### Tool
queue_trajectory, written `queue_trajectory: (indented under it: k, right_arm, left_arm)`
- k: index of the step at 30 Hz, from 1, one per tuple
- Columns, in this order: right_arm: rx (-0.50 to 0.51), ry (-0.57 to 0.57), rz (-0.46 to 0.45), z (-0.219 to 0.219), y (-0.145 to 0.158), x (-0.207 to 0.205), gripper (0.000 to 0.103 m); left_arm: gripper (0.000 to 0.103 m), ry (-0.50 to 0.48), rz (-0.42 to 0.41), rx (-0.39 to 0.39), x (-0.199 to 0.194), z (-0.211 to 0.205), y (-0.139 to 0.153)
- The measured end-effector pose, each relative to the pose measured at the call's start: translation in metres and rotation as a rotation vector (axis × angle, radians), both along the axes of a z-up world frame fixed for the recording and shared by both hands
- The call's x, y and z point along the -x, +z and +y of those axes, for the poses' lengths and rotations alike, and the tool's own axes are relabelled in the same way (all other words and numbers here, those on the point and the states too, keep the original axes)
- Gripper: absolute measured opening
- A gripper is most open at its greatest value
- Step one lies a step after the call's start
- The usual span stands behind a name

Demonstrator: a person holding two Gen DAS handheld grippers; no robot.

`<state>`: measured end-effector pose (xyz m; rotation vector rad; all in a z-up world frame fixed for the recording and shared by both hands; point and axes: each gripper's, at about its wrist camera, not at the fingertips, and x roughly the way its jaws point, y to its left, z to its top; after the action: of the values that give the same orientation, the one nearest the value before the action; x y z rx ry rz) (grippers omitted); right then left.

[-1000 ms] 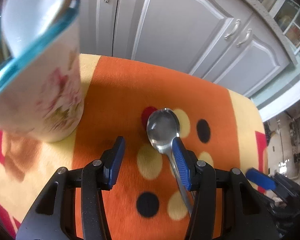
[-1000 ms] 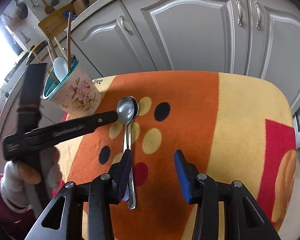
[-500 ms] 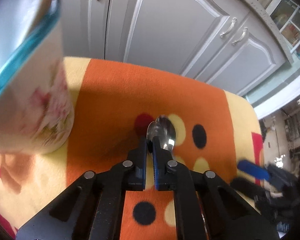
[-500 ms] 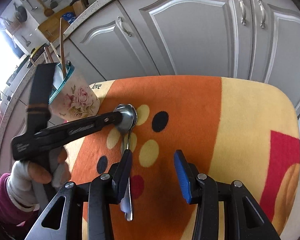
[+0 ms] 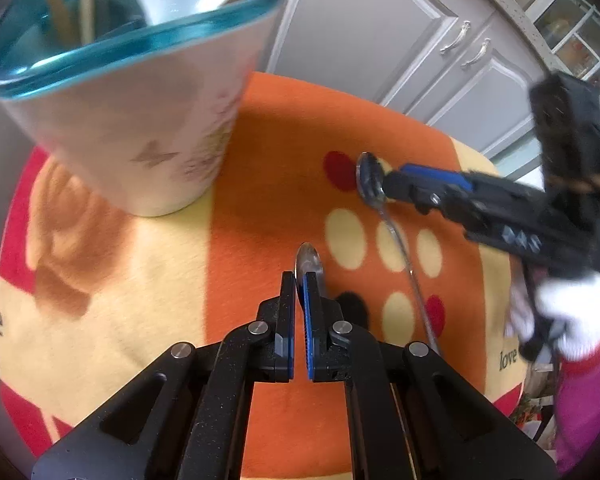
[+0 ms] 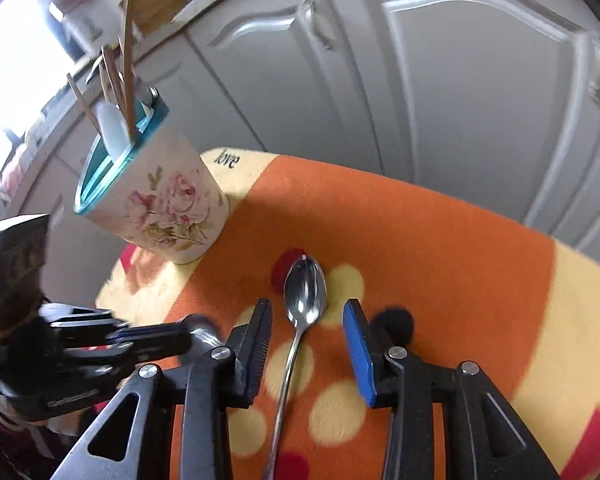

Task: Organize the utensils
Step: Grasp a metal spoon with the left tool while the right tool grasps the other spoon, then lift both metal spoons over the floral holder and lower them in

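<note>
Now, left hand-held gripper (image 5: 299,280): clenched on a metal spoon (image 5: 309,264), whose bowl pokes out past the blue pads, edge-on between them.
Held spoon, place: above the orange stripe of the cloth (image 5: 268,184), right of the floral cup; whether it touches the cloth I cannot tell.
Right hand-held gripper (image 6: 308,316): jaws closing, one on each side of a second spoon (image 6: 305,292); the pads stand apart from it and do not press on it.
Second spoon, place: flat on the tabletop cloth, bowl up and pointing away toward the cabinets (image 6: 440,92), next to a red dot, handle running back between the jaws over pale yellow dots.
Floral cup (image 6: 160,204): upright at the far left part of the cloth, white with pink roses and a teal rim, well apart from the lying spoon.
In the cup: wooden sticks (image 6: 126,60) and a pale spoon (image 6: 112,128), leaning out above the rim.
Person: a white glove (image 5: 568,312) and a magenta sleeve (image 5: 584,400) behind the right tool, seen from the left wrist.
Sharpness: both views are somewhat motion-blurred.
</note>
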<state>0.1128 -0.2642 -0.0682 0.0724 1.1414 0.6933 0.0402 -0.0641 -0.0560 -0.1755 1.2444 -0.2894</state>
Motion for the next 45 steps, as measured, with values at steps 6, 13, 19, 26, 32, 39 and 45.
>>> queue_trajectory:
  k: [6, 13, 19, 26, 32, 39, 45]
  right_arm:
    - [0.016, 0.079, 0.024, 0.018, -0.012, -0.013, 0.011]
    - [-0.018, -0.036, 0.064, -0.026, -0.013, 0.004, 0.002]
    - [-0.088, -0.058, 0.032, -0.047, -0.004, 0.012, 0.006]
    - [-0.105, 0.078, 0.048, -0.006, -0.014, -0.019, 0.039]
    - [-0.051, 0.182, 0.038, 0.02, -0.016, -0.022, 0.005]
    - [-0.06, 0.074, 0.041, -0.014, -0.007, 0.005, 0.003]
    - [-0.117, 0.001, -0.027, -0.043, 0.033, 0.035, 0.003]
  left_arm:
    - [0.004, -0.032, -0.001, -0.019, 0.003, 0.003, -0.004]
    - [0.02, -0.056, 0.015, -0.008, -0.004, -0.006, -0.013]
    - [0.024, -0.062, 0.024, 0.006, -0.01, -0.01, -0.015]
    - [0.024, -0.081, 0.026, 0.009, -0.011, -0.009, -0.014]
    - [0.024, -0.093, 0.023, 0.012, -0.012, -0.011, -0.014]
    - [0.004, -0.102, 0.02, 0.026, -0.01, -0.013, -0.008]
    - [0.002, -0.11, -0.03, 0.04, 0.004, -0.009, 0.021]
